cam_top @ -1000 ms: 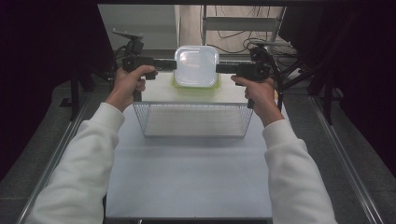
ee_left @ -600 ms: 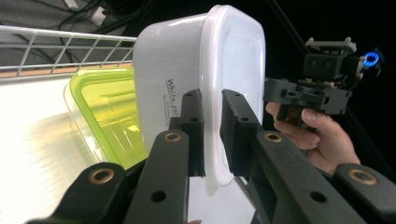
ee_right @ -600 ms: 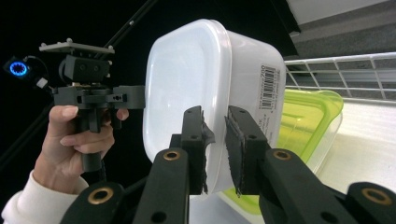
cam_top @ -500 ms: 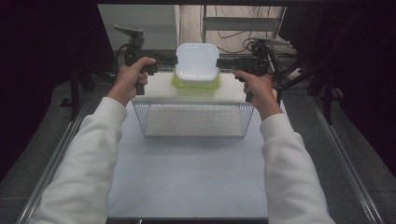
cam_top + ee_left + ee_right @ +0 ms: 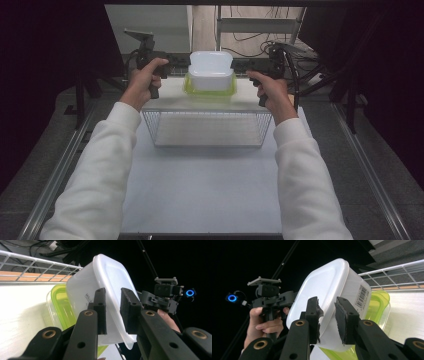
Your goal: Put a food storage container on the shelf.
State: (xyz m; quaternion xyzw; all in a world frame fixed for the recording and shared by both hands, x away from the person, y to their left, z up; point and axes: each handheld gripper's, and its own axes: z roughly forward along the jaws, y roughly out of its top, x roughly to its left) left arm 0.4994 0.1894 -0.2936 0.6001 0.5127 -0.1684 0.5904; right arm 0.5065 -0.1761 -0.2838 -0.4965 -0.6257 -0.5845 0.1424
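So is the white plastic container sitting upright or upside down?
Upside down: the white plastic container rests mouth-down on the green-lidded clear tub, its closed base facing up.

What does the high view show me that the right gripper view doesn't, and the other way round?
High view alone: the person's white sleeves and the bare white table. Right gripper view alone: a barcode label on the container's side and a blue ring light. Both: the white container sitting on a green-rimmed container, with the wire basket nearby.

White tub (image 5: 332, 290) btwn claw (image 5: 327, 320) jaws
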